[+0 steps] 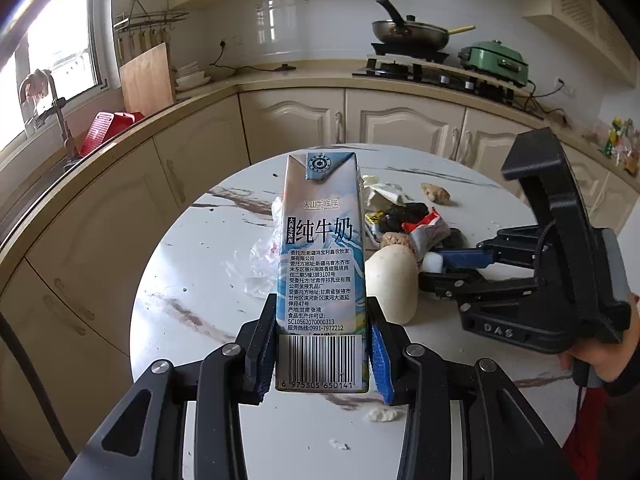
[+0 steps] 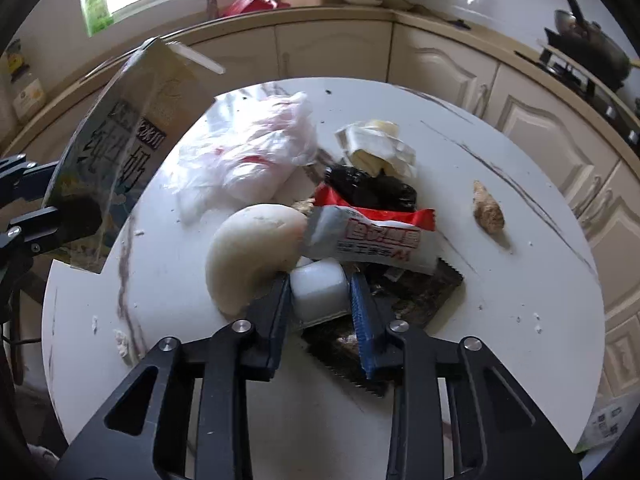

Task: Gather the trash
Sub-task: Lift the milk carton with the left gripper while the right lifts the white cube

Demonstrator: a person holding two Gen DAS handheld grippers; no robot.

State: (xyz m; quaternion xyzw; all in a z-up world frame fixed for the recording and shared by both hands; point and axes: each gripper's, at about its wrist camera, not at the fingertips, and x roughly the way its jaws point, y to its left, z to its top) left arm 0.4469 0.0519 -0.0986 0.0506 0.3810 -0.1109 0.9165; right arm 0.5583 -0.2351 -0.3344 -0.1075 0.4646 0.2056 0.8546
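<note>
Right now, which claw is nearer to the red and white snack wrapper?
Right. The right claw, shut on a white block, sits directly below the red and white snack wrapper; the left claw holds the milk carton farther away.

Left tool (image 1: 322, 344) clamped on milk carton (image 1: 322, 264), right tool (image 2: 320, 300) gripping white block (image 2: 320, 290)

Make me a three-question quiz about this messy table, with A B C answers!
1. Where is the milk carton?
A. In the left tool
B. Flat on the table
C. In the sink

2. What colour is the crinkly snack wrapper?
A. Green
B. Red and white
C. Purple

3. What is the right tool doing?
A. Hanging open
B. Holding the frying pan
C. Closed on a small white block

Answers: 1 A, both pads press the carton's sides. 2 B, red edges around white. 3 C, the block sits squeezed between its pads.
</note>
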